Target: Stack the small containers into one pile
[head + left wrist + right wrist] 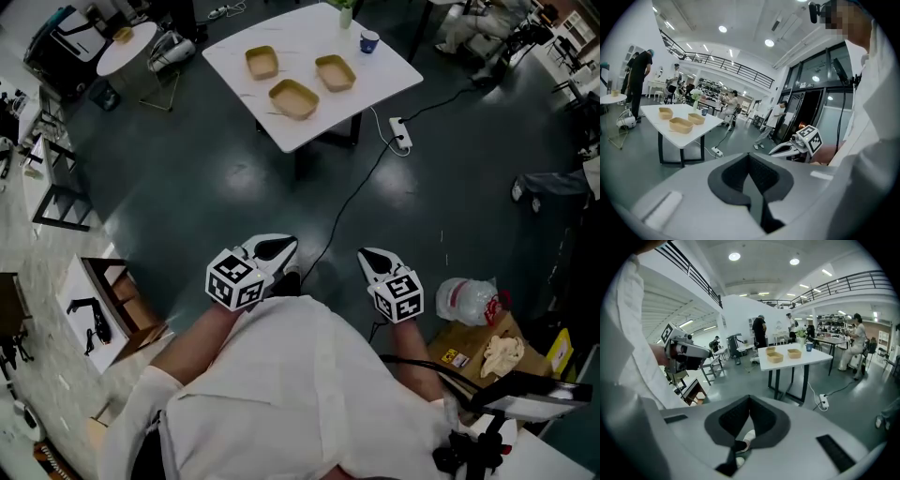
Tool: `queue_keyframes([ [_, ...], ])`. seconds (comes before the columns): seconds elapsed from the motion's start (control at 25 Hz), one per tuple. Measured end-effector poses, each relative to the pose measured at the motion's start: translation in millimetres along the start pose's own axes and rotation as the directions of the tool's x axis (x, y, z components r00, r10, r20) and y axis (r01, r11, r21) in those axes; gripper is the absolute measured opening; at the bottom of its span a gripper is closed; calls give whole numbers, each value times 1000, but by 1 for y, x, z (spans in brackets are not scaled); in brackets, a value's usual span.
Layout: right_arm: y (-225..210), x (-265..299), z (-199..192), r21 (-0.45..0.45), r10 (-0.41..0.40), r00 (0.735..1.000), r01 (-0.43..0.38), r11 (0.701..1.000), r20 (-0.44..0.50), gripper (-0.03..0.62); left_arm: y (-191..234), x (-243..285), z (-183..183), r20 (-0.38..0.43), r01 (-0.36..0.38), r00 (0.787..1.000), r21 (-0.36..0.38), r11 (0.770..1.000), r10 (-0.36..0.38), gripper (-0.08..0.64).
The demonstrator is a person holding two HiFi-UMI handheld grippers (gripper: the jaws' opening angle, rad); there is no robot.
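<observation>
Three small brown containers stand apart on the white table (394,75) far ahead of me: one at the left (262,62), one nearer the front (293,97), one at the right (335,72). The left gripper view shows the same containers (681,125) on that table (651,117), and so does the right gripper view (775,357). My left gripper (274,249) and right gripper (374,260) are held close to my body over the dark floor, well short of the table. Both are shut and hold nothing (750,161) (749,401).
A blue cup (369,41) and a green item (345,11) sit at the table's far corner. A power strip (401,134) with a black cable lies on the floor beside the table. A plastic bag (466,300) and cardboard box (487,352) sit at my right. People stand beyond the table.
</observation>
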State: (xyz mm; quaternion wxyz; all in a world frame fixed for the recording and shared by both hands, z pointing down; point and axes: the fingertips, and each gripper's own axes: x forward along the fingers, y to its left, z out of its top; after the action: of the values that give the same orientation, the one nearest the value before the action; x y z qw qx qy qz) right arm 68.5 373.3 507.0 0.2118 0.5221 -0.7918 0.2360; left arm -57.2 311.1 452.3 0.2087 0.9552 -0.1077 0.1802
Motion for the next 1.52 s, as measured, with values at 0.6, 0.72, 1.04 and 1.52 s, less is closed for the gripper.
queue_keyframes([
  [0.6, -99, 113, 124, -55, -4, 999, 3, 998, -34, 8, 134, 47, 77, 24, 26, 999, -19, 999, -25, 8],
  [0.72, -111, 134, 144, -82, 32, 999, -35, 996, -36, 8, 148, 44, 84, 46, 3, 999, -44, 999, -1, 8],
  [1.04, -172, 218, 209, -172, 134, 990, -141, 975, -49, 72, 196, 58, 101, 72, -139, 986, -129, 982, 149, 8],
  [1.52, -252, 359, 266, -236, 294, 946, -320, 917, -137, 78, 263, 106, 169, 123, -379, 902, -234, 895, 414, 8],
])
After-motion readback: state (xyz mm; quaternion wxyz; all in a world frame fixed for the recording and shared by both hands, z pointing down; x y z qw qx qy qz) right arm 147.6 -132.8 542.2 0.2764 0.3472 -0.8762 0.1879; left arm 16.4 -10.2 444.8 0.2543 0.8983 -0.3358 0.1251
